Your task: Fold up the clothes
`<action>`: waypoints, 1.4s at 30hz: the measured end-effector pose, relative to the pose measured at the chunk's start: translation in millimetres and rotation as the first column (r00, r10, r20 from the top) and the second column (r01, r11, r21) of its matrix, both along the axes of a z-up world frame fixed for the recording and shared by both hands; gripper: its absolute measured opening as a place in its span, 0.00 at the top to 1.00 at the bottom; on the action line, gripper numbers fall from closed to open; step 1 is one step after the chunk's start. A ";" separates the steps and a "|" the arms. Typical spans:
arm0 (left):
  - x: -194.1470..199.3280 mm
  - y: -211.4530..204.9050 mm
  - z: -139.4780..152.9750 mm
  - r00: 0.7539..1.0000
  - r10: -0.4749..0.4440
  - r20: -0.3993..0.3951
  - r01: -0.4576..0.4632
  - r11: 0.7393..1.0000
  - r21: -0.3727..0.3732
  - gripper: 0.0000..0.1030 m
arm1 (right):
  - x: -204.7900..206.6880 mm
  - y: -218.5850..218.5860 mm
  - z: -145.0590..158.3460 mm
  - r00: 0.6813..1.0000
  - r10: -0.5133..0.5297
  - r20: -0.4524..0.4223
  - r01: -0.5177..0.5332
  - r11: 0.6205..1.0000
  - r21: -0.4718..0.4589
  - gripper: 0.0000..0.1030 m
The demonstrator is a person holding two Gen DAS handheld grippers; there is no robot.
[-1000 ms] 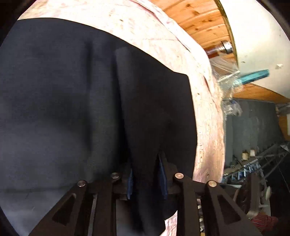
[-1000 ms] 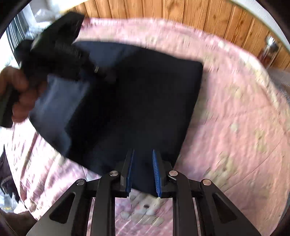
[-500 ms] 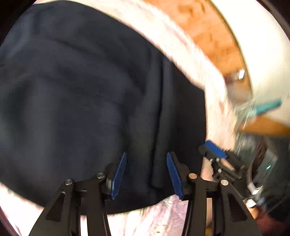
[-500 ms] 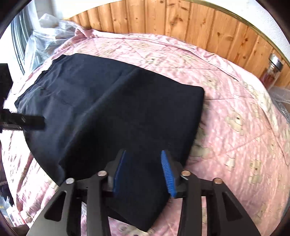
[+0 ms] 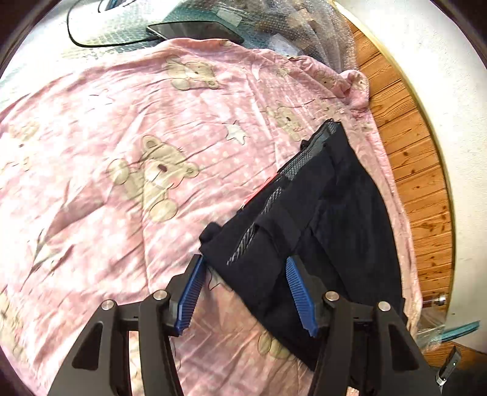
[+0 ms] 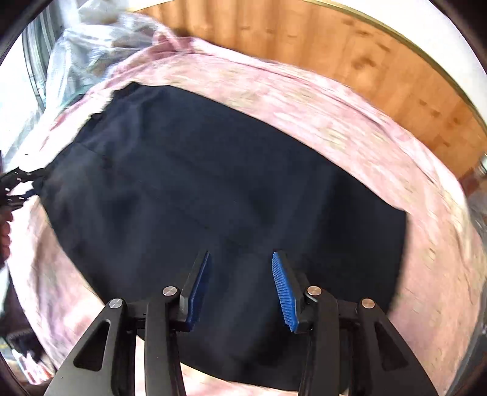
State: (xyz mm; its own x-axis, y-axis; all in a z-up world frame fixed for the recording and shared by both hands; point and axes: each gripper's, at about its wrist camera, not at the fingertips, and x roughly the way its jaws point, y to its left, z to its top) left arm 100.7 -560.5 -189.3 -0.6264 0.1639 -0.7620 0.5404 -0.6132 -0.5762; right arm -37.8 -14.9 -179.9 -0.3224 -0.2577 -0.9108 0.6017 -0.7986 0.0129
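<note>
Dark navy trousers (image 6: 213, 189) lie folded flat on a pink bear-print bedspread (image 5: 106, 146). In the left wrist view their waistband end (image 5: 304, 213), with grey lining showing, reaches between my blue pads. My left gripper (image 5: 246, 292) is open over that waistband corner, gripping nothing. My right gripper (image 6: 240, 286) is open just above the near edge of the cloth, with nothing held. At the far left of the right wrist view the other gripper's black tip (image 6: 18, 182) and a hand (image 6: 6, 234) show at the trousers' edge.
A wooden panel wall (image 6: 380, 67) runs behind the bed. A dark tablet or phone (image 5: 194, 29) and a black cable (image 5: 91, 42) lie on a teal cloth beyond the bedspread. Clear plastic wrap (image 6: 91, 39) is piled at the bed's far corner.
Both grippers let go of the trousers and opened wide. The left gripper swung away toward the waistband end, now seeing mostly bedspread. The right moved closer to the cloth.
</note>
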 end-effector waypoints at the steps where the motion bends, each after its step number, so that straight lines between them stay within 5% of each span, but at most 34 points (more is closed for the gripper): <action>1: -3.3 8.5 -1.0 0.999 -0.026 -0.029 0.025 1.000 -0.001 0.34 | -4.3 -27.4 -7.7 1.000 0.012 0.025 -0.012 1.000 -0.013 0.60; 6: -9.6 20.6 -4.8 0.990 -0.019 -0.138 0.032 0.995 0.097 0.30 | -27.7 -168.6 -35.9 0.985 0.064 0.163 -0.049 0.994 -0.093 0.59; 7: -13.5 22.0 -6.8 0.987 -0.037 -0.156 0.055 0.992 0.116 0.53 | -30.4 -199.9 -39.1 0.981 0.097 0.170 -0.081 0.992 -0.095 0.58; 8: -14.8 24.1 -6.8 0.983 -0.056 -0.173 0.078 0.989 0.126 0.64 | -33.0 -231.0 -40.7 0.975 0.133 0.178 -0.118 0.988 -0.096 0.57; 11: -29.7 34.6 6.6 0.970 -0.122 -0.210 0.139 0.988 0.067 0.80 | -32.5 -320.1 -57.0 0.953 0.246 0.177 -0.241 0.969 -0.045 0.49; 15: -48.0 62.3 25.3 0.947 -0.235 -0.220 0.227 0.972 -0.060 0.82 | -28.4 -435.3 -72.2 0.917 0.348 0.198 -0.366 0.928 0.065 0.44; 20: -55.4 109.8 38.5 0.909 -0.355 -0.219 0.324 0.931 -0.166 0.82 | -64.4 -509.9 -148.0 0.895 0.348 0.278 -0.432 0.830 0.352 0.46; 21: -55.1 113.8 40.2 0.904 -0.364 -0.224 0.332 0.928 -0.169 0.82 | -70.8 -509.7 -160.1 0.903 0.336 0.267 -0.420 0.821 0.387 0.57; 23: -54.0 117.0 42.1 0.902 -0.366 -0.228 0.334 0.927 -0.167 0.82 | -87.4 -496.1 -162.0 0.928 0.290 0.233 -0.359 0.861 0.359 0.90; 27: -49.8 122.0 56.8 0.878 -0.391 -0.277 0.354 0.919 -0.175 0.82 | -115.0 -425.2 -126.2 0.962 0.199 0.187 -0.225 0.966 0.128 0.95; 30: -53.9 141.1 79.1 0.823 -0.477 -0.310 0.430 0.878 -0.211 0.82 | -129.2 -345.7 -100.8 0.977 0.094 0.192 -0.086 0.995 -0.050 0.95; 35: -62.6 212.5 98.8 0.702 -0.654 -0.283 0.608 0.757 -0.240 0.82 | -111.0 -185.9 -10.7 0.948 -0.131 0.290 0.204 0.949 -0.239 0.95; 38: -69.0 263.7 90.2 0.630 -0.747 -0.210 0.708 0.665 -0.238 0.82 | -107.2 -107.8 -14.6 0.912 -0.212 0.352 0.307 0.920 -0.241 0.94; 42: -76.5 326.9 59.4 0.556 -0.828 -0.070 0.792 0.554 -0.256 0.80 | -102.2 -47.3 -60.8 0.876 -0.269 0.399 0.381 0.895 -0.232 0.94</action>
